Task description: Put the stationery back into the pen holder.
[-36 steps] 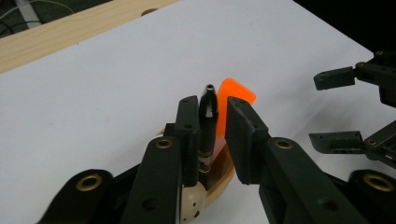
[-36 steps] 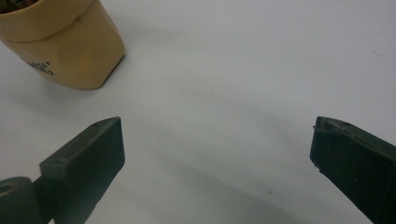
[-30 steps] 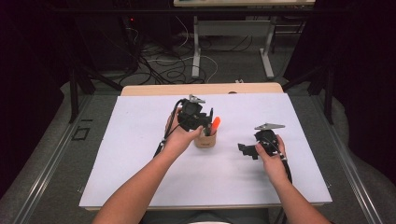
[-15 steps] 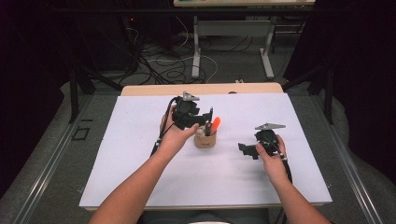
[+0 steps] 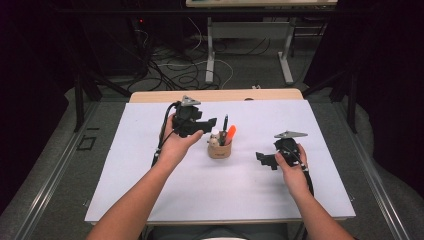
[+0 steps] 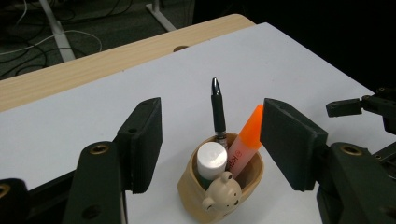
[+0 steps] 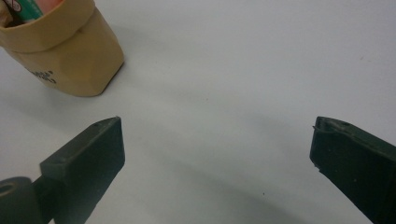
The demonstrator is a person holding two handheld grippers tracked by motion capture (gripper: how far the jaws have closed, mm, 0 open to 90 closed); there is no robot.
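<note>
The left gripper hovers with its jaws apart, having just been opening, nothing pinched between them. Just beyond and below its tips stands the tan bear cup holding a black pen, an orange highlighter and a white-capped tube. The right gripper is wide open over the white table, the cup ahead to its left.

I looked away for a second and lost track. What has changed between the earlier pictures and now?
The left tongs, which a second ago were down over the bear-faced pen cup, have drawn back up and to the left of it. Their jaws have just been opening and nothing is between them. The black pen, orange highlighter and white-capped stick stand in the cup as before. The right tongs stayed put, open.
</note>
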